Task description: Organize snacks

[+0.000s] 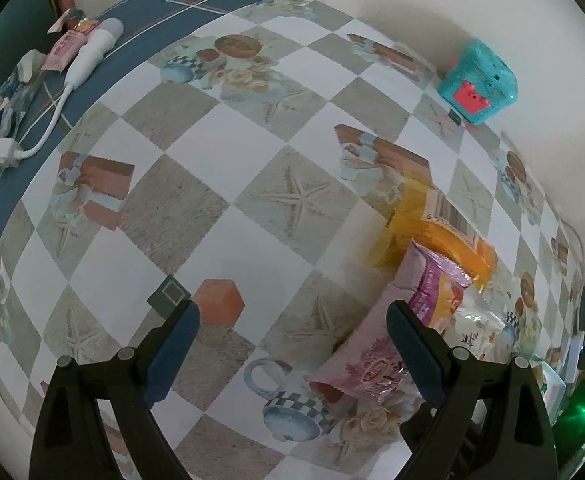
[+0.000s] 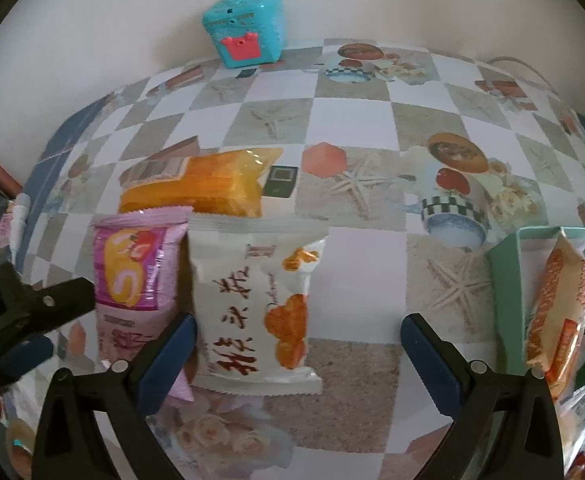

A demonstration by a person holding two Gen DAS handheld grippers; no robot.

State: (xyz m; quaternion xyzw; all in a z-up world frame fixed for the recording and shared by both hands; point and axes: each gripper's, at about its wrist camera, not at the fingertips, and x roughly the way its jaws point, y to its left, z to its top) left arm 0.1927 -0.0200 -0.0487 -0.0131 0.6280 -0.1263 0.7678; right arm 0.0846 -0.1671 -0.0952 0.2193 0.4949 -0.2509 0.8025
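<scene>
Three snack packets lie side by side on the checkered tablecloth: a pink packet (image 2: 136, 276), a white packet with red characters (image 2: 252, 300) and an orange packet (image 2: 204, 188) behind them. My right gripper (image 2: 296, 340) is open and empty, with the white packet between its fingers. My left gripper (image 1: 292, 320) is open and empty; its right finger (image 1: 412, 344) is beside the pink packet (image 1: 372, 364). The orange packet (image 1: 432, 224) and the white packet (image 1: 480, 328) lie beyond. The left gripper also shows at the left edge of the right wrist view (image 2: 24, 320).
A teal box (image 2: 508, 264) holding several snack packets stands at the right. A turquoise toy box (image 2: 244, 24) sits at the wall. An orange block (image 1: 218, 300) and a small dark card (image 1: 168, 294) lie mid-table. A white charger with its cable (image 1: 92, 48) lies at the far left.
</scene>
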